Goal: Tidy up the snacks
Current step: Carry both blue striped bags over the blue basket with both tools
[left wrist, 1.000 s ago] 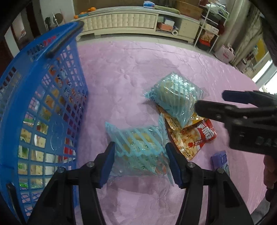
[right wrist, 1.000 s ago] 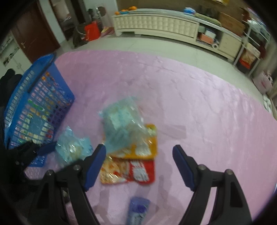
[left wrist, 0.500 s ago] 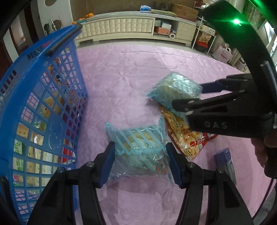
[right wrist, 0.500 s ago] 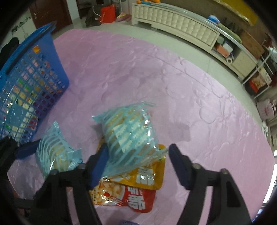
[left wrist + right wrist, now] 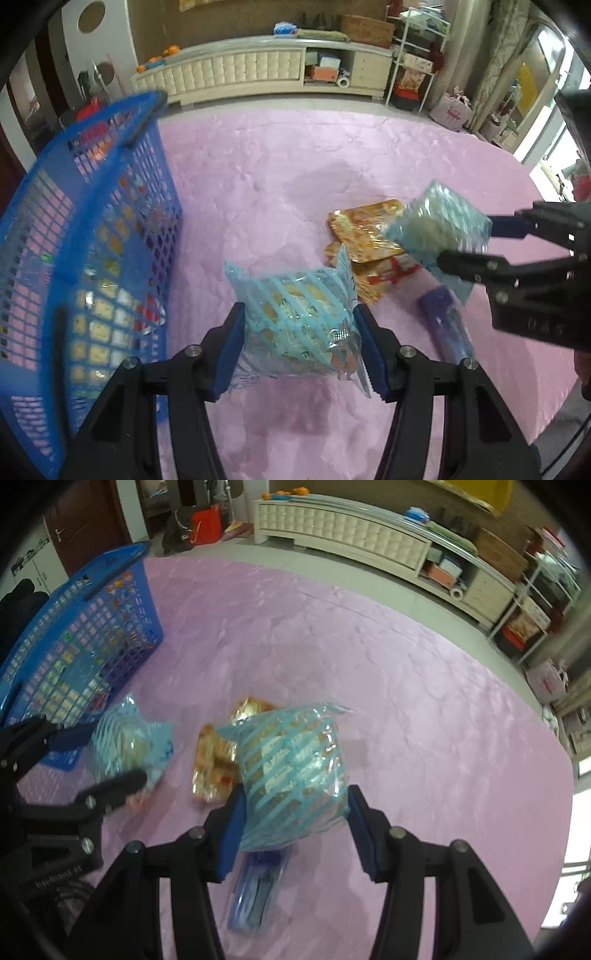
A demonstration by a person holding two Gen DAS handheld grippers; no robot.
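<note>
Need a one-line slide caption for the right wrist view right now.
Right hand-held gripper clamps a blue-striped snack bag above the pink cloth, blue basket at left.

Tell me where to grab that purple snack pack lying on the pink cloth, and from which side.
Grip the purple pack across its narrow width near the middle, coming straight down from above. It lies flat on the pink cloth and is long and slim, so its long edges fit between the jaws; its far end is hidden under a held bag.

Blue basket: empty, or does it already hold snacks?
Already holding snacks. Through the mesh wall of the blue basket, coloured packets show, stacked inside; how full it is, cannot tell.
</note>
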